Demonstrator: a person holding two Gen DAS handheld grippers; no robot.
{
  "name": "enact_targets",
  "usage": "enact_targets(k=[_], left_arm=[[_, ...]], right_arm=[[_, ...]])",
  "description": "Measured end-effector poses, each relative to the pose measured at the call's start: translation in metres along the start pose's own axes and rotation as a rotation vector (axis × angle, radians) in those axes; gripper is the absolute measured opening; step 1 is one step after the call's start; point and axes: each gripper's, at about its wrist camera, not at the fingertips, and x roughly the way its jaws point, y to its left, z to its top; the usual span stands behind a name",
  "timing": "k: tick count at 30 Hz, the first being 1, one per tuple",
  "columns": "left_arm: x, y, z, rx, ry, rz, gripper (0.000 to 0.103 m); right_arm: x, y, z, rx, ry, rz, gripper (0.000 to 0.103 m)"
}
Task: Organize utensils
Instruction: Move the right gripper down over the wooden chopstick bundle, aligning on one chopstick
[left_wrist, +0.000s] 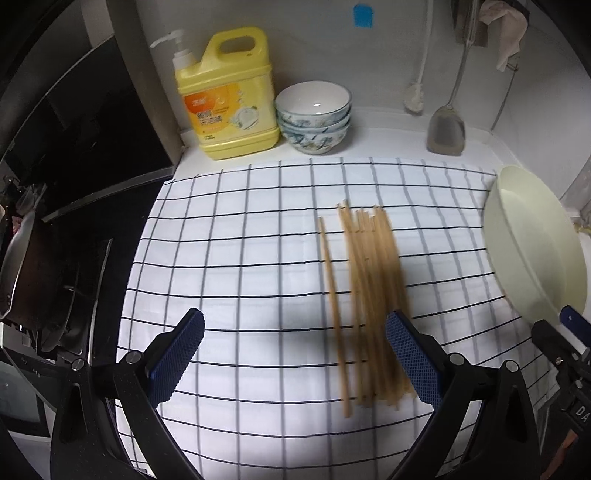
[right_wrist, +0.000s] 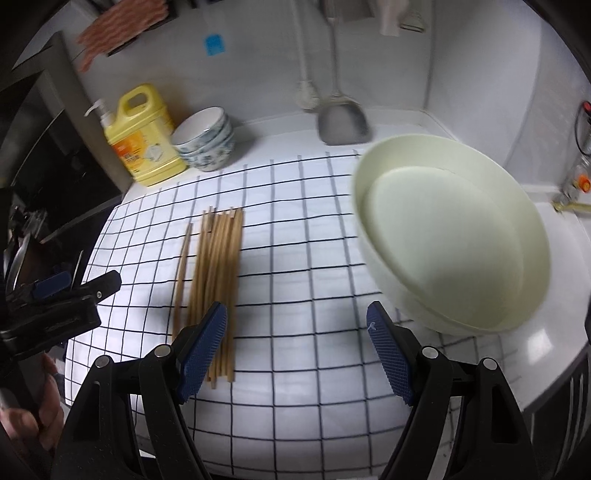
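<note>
Dim, cool indoor light; strong fisheye bending and dark corners. Motion blur smears the chopsticks (left_wrist: 364, 295) ahead of the left gripper (left_wrist: 295, 365), whose soft shadow darkens the checked cloth (left_wrist: 240, 258) between its fingers.

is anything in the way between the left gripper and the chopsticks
Nothing visible. The left gripper is open above the checked cloth, and the chopsticks lie flat by its right finger, with only bare cloth around them. The cream bowl sits off to the right.
</note>
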Motion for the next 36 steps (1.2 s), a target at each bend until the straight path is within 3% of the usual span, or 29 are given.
enact_targets(k=[7,13,17,31,36], left_arm=[[0.029,0.031,-0.007,-0.038,-0.027,-0.044,0.097],[0.057,0.029,-0.012,0.009,-0.044,-0.085,0.097],[0.073,0.021,-0.014,0.032,-0.044,-0.065,0.097],[0.097,0.013,-0.02,-0.044,-0.049,-0.038,0.097],[0.104,0.016,-0.016,-0.046,-0.043,-0.048,0.097]], right_arm=[[0.029,0.024,-0.005,-0.036,-0.001,0.007,0.075],[0.059,0.035,-0.009,-0.037,0.015,0.012,0.075],[0.079,0.039,-0.01,-0.072,0.037,-0.002,0.075],[0.132,0.034,-0.006,-0.163,0.073,0.076,0.075],[0.14,0.04,-0.006,-0.186,0.076,0.042,0.074]])
